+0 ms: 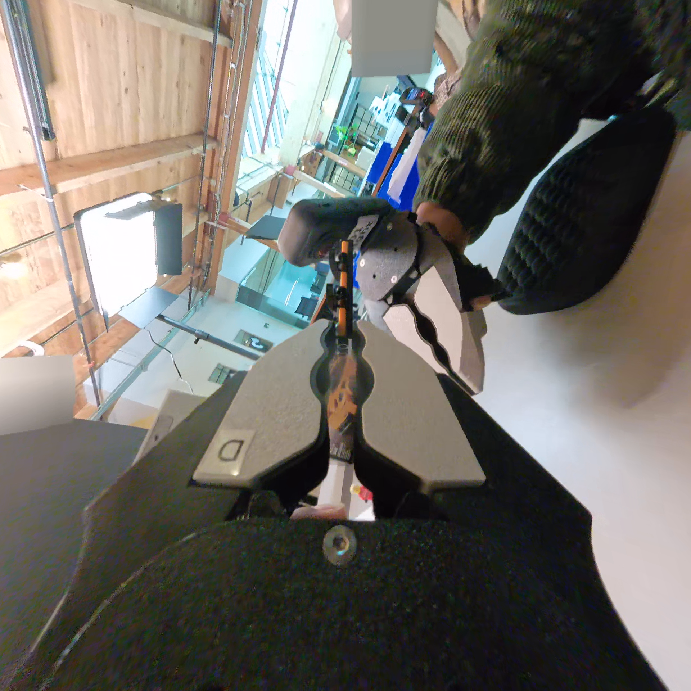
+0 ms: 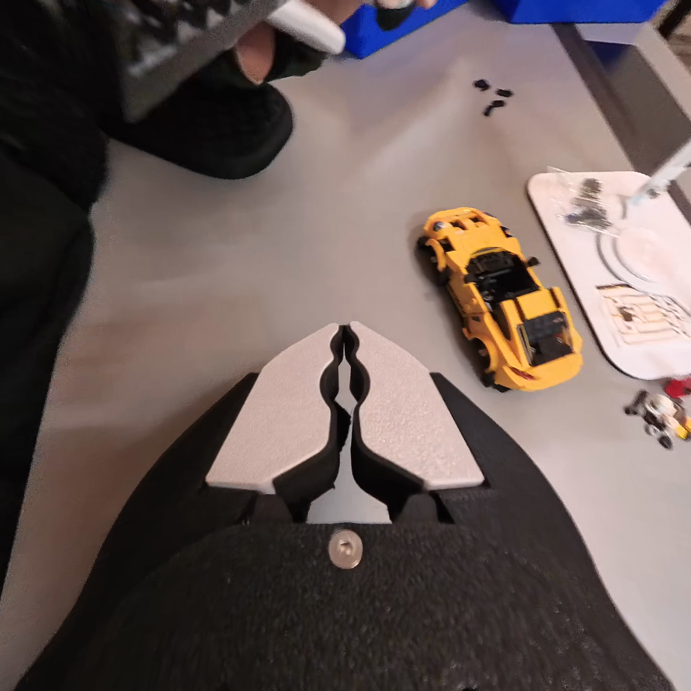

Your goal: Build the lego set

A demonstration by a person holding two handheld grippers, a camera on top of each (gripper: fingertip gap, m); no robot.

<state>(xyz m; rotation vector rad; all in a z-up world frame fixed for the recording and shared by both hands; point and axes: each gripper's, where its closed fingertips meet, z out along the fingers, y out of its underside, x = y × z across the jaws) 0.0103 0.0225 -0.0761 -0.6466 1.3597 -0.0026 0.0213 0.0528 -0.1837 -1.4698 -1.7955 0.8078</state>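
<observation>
The left gripper [image 1: 342, 332], with rough grey pads, is clenched on a thin black and orange lego strip [image 1: 343, 299] held up in the air. The right gripper [image 2: 347, 329] is pressed closed with nothing in it. A blocky yellow lego car [image 2: 501, 303] sits on the smooth grey table [image 2: 261, 261], beside a flat white tray [image 2: 658, 284] holding a clear bag of small dark pieces [image 2: 587, 207].
</observation>
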